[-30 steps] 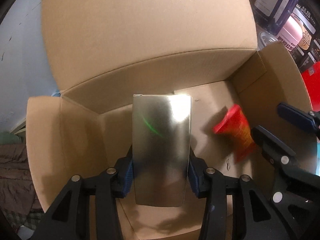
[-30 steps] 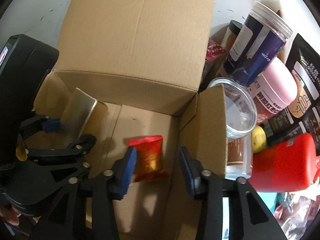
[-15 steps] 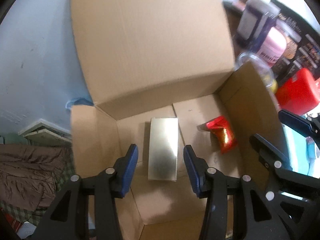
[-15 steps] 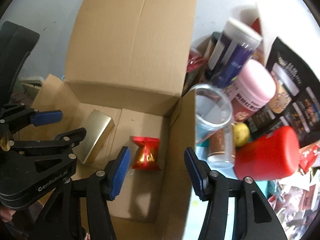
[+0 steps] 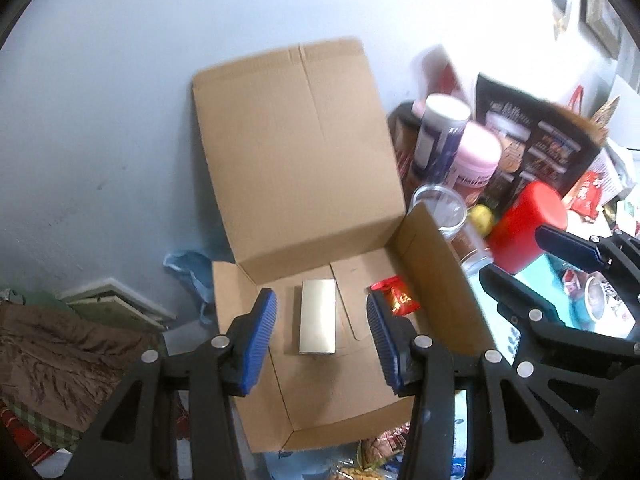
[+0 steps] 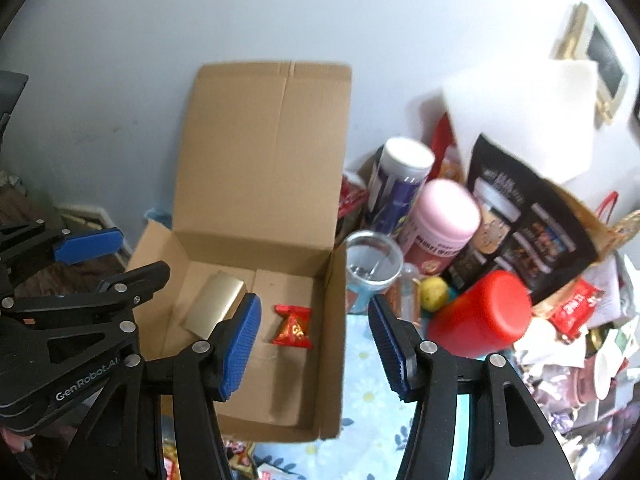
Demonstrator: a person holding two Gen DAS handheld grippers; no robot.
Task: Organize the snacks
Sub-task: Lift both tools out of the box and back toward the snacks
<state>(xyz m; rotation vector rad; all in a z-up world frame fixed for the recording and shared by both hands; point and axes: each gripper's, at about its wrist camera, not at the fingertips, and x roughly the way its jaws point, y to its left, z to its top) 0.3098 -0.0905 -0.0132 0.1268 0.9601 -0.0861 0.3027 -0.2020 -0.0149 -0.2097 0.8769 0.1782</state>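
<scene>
Left wrist view: your left gripper (image 5: pixel 322 336) hangs spread over the gold box (image 5: pixel 317 322) in the carton (image 5: pixel 436 280); your right gripper (image 6: pixel 314 346) gapes, empty.

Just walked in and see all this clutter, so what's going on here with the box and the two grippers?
A person is sorting snacks into an open cardboard box with a handheld gripper in each hand. A gold packet and a small red snack pouch lie apart on the box floor. The left gripper and right gripper are both open, empty and raised above the box. More jars and packets, including a pink-lidded jar and a red container, wait in the pile beside the box.
</scene>
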